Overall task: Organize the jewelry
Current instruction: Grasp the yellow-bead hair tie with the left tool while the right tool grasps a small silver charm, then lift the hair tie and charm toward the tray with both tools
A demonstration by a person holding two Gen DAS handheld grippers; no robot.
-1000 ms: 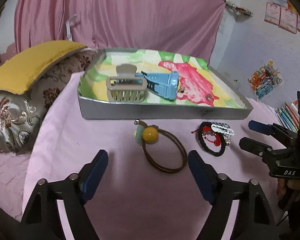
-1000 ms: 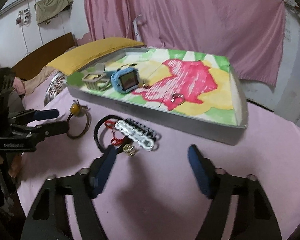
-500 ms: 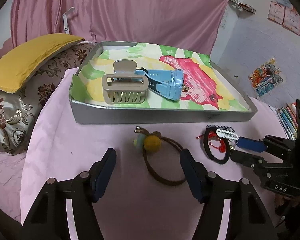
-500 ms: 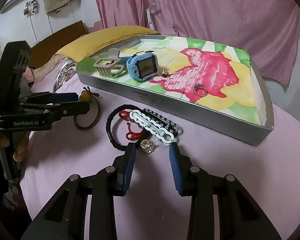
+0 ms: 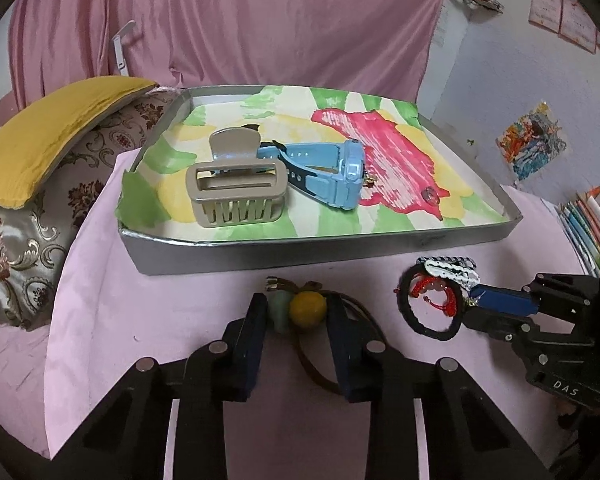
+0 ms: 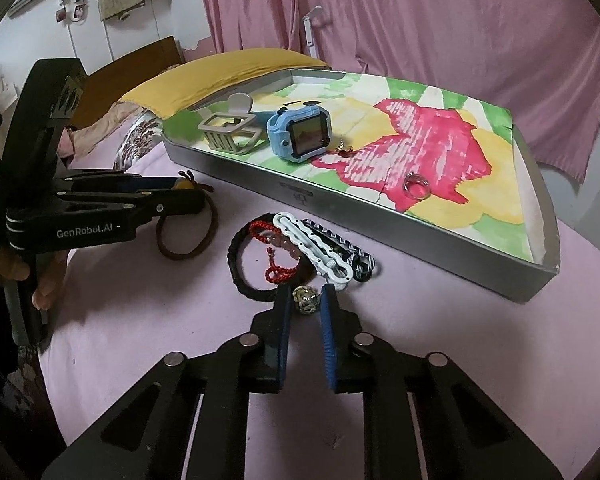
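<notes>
jaws: left gripper [image 5: 296,312] narrowed round bead hair tie [image 5: 307,309] | right gripper [image 6: 305,300] narrowed round gold charm [image 6: 307,299], both low

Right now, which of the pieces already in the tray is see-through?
The small ring, lying alone on the red patch of the tray. The clip and watch beside it are opaque.

Black tongs [image 6: 304,304], blue pads [image 6: 329,332], silver screws, "GenRobot.AI" lettering.
</notes>
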